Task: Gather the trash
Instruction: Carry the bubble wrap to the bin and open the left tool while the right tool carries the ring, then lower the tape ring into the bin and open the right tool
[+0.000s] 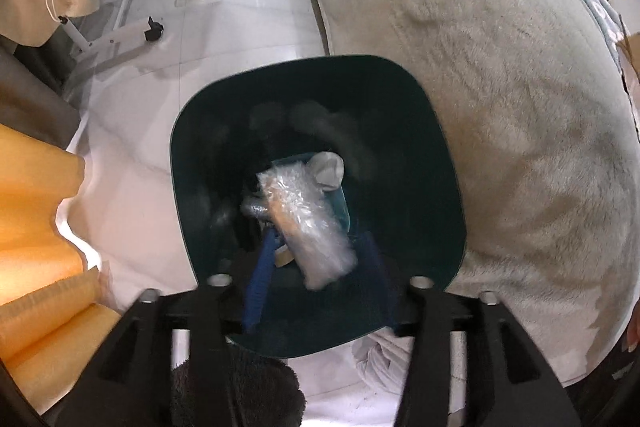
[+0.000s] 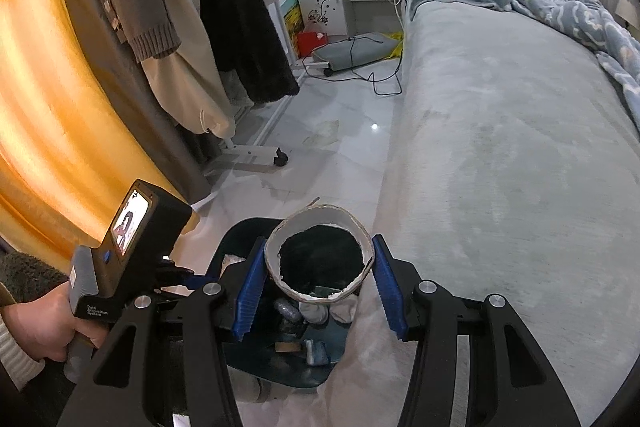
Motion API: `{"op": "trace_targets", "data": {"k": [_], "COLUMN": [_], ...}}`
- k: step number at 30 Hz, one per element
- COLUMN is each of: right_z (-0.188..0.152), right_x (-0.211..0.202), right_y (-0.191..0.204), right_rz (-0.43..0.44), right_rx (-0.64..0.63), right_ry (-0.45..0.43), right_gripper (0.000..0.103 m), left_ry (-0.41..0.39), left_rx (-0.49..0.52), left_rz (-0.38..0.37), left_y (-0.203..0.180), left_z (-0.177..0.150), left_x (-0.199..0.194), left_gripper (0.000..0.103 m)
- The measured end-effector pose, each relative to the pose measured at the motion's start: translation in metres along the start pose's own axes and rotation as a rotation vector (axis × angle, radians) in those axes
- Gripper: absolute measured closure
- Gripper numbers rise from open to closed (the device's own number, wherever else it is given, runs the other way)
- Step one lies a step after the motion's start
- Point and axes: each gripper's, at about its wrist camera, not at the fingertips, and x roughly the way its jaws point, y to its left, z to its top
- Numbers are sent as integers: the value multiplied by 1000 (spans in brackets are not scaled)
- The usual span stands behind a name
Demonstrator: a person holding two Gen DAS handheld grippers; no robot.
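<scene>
"Data Acquisition System" on left gripper [image 2: 188, 277]

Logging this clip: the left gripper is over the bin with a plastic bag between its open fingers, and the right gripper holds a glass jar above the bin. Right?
One thing is wrong: the right gripper holds a cardboard tube, not a glass jar, as the right wrist view shows. The rest stands: the left gripper is open over the bin with the plastic bag between its fingers.
</scene>
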Motion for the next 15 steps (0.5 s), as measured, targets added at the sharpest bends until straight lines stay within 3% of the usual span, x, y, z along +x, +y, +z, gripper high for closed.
{"op": "trace_targets", "data": {"k": [8, 15], "right_z": [3, -2], "right_x": [24, 49], "right_y": [7, 23], "right_rz": [22, 27], "right_rx": [-26, -85], "right_ry": [57, 125], "right_gripper": [51, 51], "left_ry": [-36, -193], "left_rx": [-32, -44], "left_rz": [13, 0], "left_y": [13, 22], "left_z": [1, 11], "left_x": [-19, -67], "left_gripper": [40, 42]}}
